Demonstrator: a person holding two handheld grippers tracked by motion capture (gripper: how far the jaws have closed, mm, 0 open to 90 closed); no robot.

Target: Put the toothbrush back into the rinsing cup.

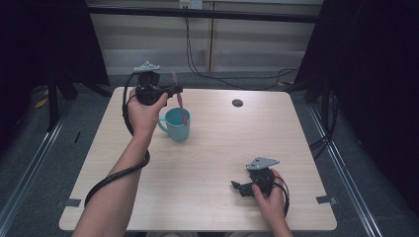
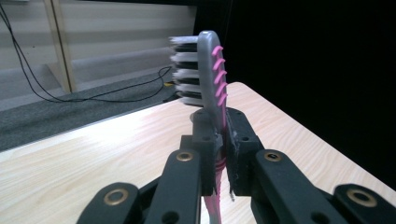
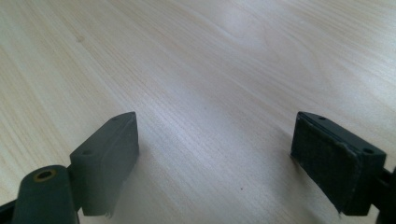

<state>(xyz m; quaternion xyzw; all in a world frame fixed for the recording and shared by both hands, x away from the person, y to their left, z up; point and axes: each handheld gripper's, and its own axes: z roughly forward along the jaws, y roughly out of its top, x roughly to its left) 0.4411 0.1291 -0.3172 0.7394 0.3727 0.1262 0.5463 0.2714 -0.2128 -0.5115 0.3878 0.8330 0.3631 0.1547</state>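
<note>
- Nearest the camera, my right tongs (image 1: 236, 186) rest low on the table (image 1: 217, 148) at its near right corner, spread wide with nothing but bare wood between the two pads (image 3: 109, 158).
- The one toothbrush (image 2: 211, 79) is pinched in my left tongs (image 1: 179, 89), both pads pressed onto its pink and grey handle, just below the head.
- In the left gripper view its head stands upright above the jaws, white and dark bristles facing left, pink ribs on the back facing right.
- From above, the toothbrush hangs slanted from the tongs, its lower end reaching down into the cup (image 1: 176, 124).
- One teal cup, with a handle turned towards my left hand (image 1: 143, 114), stands upright on the far left part of the table; the toothbrush end is the one thing I can see in it, and I cannot tell whether it touches the bottom.
- My left hand is raised over the table, just beside the cup and behind it.
- One dark round hole (image 1: 237, 102) sits in the tabletop near the far edge, well apart from the cup.
- Two tongs in all, well apart from each other.
</note>
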